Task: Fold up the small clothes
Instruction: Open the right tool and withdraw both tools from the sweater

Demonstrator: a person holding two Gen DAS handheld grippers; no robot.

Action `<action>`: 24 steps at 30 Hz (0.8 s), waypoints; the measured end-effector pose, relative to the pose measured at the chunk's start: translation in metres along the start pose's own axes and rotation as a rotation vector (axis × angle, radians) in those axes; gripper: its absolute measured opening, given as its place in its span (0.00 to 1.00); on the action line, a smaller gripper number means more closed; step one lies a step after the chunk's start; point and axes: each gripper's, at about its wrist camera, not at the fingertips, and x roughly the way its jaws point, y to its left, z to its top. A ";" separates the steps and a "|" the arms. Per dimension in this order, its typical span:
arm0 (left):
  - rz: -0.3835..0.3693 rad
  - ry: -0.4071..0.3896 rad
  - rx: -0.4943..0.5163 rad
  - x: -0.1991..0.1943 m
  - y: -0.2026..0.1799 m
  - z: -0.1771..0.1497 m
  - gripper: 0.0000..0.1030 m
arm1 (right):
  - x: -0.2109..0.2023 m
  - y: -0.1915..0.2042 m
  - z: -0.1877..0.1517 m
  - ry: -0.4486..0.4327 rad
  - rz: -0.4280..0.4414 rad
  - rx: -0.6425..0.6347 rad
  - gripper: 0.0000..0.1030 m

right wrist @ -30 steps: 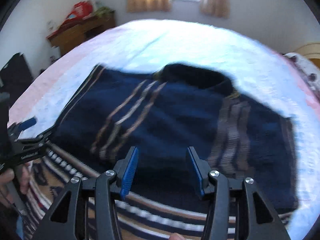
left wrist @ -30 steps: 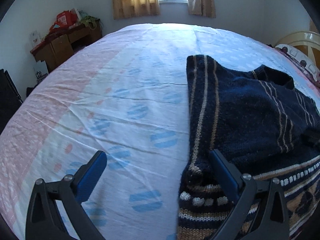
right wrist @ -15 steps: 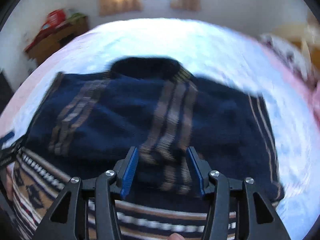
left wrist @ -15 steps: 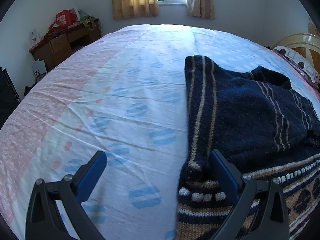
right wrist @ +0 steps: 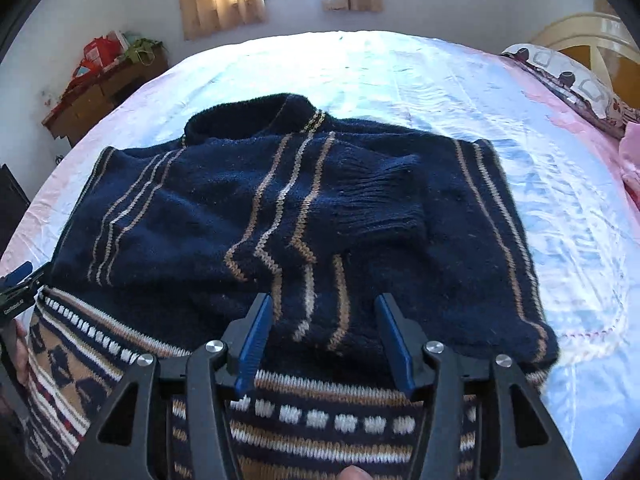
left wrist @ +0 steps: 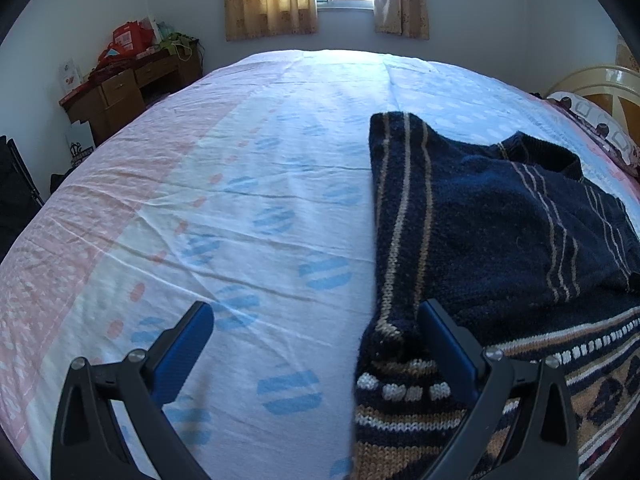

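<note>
**Sweater half folded, hem end next**

Nearest the cameras, both grippers hover low over the near end of the navy knitted sweater with tan stripes and a patterned hem band (right wrist: 304, 216), which lies flat on the bed with the white, pink and blue-spotted sheet (left wrist: 248, 184). The left gripper (left wrist: 316, 332) has its blue pads wide apart, the right-hand pad resting against the sweater's left edge, nothing clamped. The right gripper (right wrist: 324, 332) is also parted, somewhat narrower, poised above the striped middle and holding nothing.

Farther up the garment, both sleeves look folded inward across the chest (the ribbed cuff (right wrist: 380, 200) lies right of centre, over the body), so the side folds appear done. What seems left is the lengthwise fold: bringing the hem band up toward the collar (right wrist: 248, 120), or the reverse.

Beyond the sweater, the sheet runs on to a brown wooden cabinet (left wrist: 124, 96) by the wall and tan curtains (left wrist: 272, 0) flanking a bright window.
</note>
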 end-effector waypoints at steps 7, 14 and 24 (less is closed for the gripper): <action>0.031 -0.024 0.034 -0.010 -0.006 -0.002 1.00 | -0.014 -0.012 -0.019 -0.005 -0.020 -0.026 0.53; 0.000 -0.047 0.057 -0.043 -0.010 -0.019 1.00 | -0.031 -0.020 -0.038 0.020 0.001 0.007 0.54; -0.052 -0.083 0.053 -0.087 -0.008 -0.042 1.00 | -0.062 -0.023 -0.070 0.002 0.019 0.033 0.54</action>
